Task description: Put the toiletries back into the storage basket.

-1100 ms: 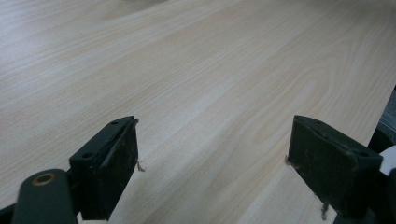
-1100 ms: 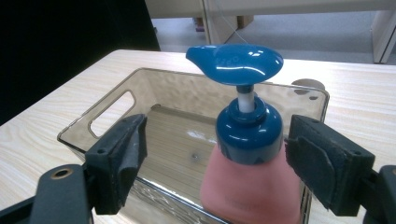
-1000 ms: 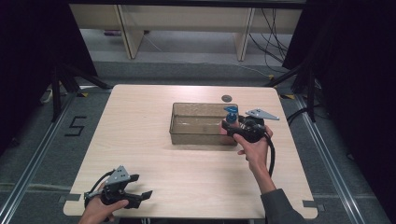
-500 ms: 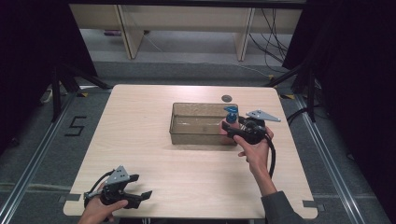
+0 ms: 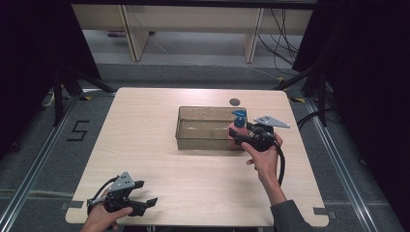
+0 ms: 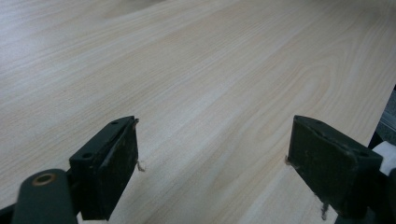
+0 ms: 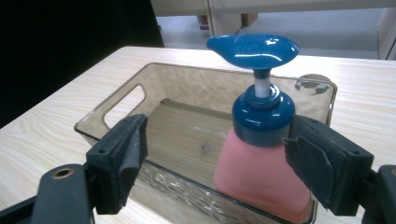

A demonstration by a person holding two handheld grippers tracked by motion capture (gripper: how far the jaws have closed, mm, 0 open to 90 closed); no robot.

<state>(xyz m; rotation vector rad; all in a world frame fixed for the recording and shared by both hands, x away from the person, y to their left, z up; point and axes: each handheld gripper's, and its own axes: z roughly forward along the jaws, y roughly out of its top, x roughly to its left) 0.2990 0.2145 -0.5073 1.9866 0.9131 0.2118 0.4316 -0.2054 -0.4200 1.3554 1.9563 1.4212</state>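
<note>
A pink soap bottle [image 5: 238,129] with a blue pump head stands upright at the right end of a clear tinted bin [image 5: 208,109] on the wooden table. My right gripper [image 5: 235,136] is level at the bin's right front corner, pointing into it. In the right gripper view the bottle [image 7: 261,177] stands between the jaws, close against the right pad [image 7: 308,163]. The left pad is well apart from it, so the right gripper [image 7: 217,140] is open. My left gripper [image 5: 145,193] rests open near the table's front left edge, and only bare wood lies between its jaws [image 6: 212,158].
A small dark round disc [image 5: 235,101] lies on the table just behind the bin. The bin [image 7: 121,100] has a handle cut-out in its far end wall. The table [image 5: 145,140] ends close to the left gripper. Shelving legs and cables stand beyond the far edge.
</note>
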